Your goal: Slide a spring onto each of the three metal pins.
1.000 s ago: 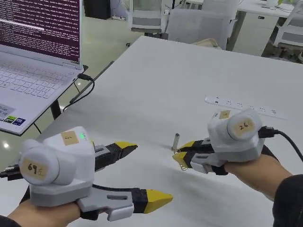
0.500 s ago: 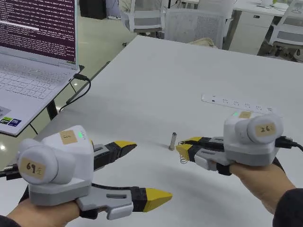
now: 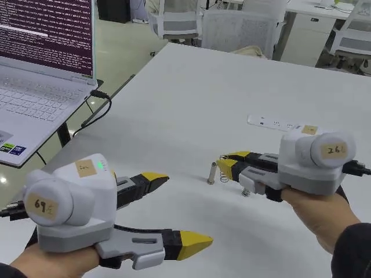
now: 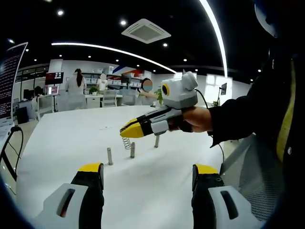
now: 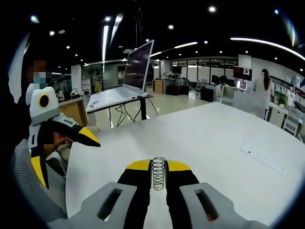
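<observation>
My right gripper (image 3: 229, 163) is shut on a small wire spring (image 3: 225, 176), which hangs from its yellow tips just right of a short upright metal pin (image 3: 212, 172). In the right gripper view the spring (image 5: 158, 172) stands pinched between the jaws of the right gripper (image 5: 158, 168). From the left gripper view, three pins (image 4: 109, 156) (image 4: 133, 150) (image 4: 156, 140) stand in a row on the white table, with the spring (image 4: 126, 142) held above them. My left gripper (image 3: 174, 209) (image 4: 147, 171) is open and holds nothing, near the table's front edge.
An open laptop (image 3: 35, 87) sits on a stand to the left, with a cable (image 3: 104, 107) trailing to the table edge. A white power strip (image 3: 272, 123) lies behind the right gripper. Office chairs (image 3: 237, 29) stand beyond the far edge.
The right gripper has risen from the table with the spring and moved away from me, bringing the spring level with the pin's top. The left gripper has stayed put.
</observation>
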### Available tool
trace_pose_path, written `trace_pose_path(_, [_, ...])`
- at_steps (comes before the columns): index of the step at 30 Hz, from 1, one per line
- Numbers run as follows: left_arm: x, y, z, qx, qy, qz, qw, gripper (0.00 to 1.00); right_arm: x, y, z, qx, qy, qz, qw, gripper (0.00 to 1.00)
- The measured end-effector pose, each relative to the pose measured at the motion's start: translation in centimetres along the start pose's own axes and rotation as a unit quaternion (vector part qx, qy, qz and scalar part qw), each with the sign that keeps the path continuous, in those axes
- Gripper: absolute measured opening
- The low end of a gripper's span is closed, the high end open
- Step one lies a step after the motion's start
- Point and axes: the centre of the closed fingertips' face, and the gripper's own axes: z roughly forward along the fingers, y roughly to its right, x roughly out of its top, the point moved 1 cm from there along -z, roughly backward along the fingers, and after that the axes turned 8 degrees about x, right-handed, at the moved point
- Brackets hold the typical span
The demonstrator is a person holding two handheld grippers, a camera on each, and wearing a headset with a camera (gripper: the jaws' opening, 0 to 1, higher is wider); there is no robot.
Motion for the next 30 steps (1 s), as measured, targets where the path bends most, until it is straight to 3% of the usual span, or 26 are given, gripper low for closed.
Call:
trace_pose_path(8, [0.0,0.0,0.0,-0.002,0.0,-0.001,1.0,0.73,0.8,1.1,0.4,-0.018,0.019,0.009,0.9996,0.08])
trace_pose_path(18, [-0.3,-0.2,0.0,-0.003,0.0,-0.006,1.0,0.73,2.1,3.7,1.1,-0.054,0.083,0.053,0.9936,0.08])
trace_pose_path(26, [-0.7,-0.5,-0.1,-0.001,-0.002,-0.012,0.9999,0.73,1.9,3.7,2.0,-0.071,0.111,0.045,0.9903,0.08])
trace_pose_path(30, [-0.8,-0.6,-0.1,-0.001,-0.002,-0.014,0.9999,0.73,1.8,4.0,2.3,-0.094,0.127,0.041,0.9866,0.08])
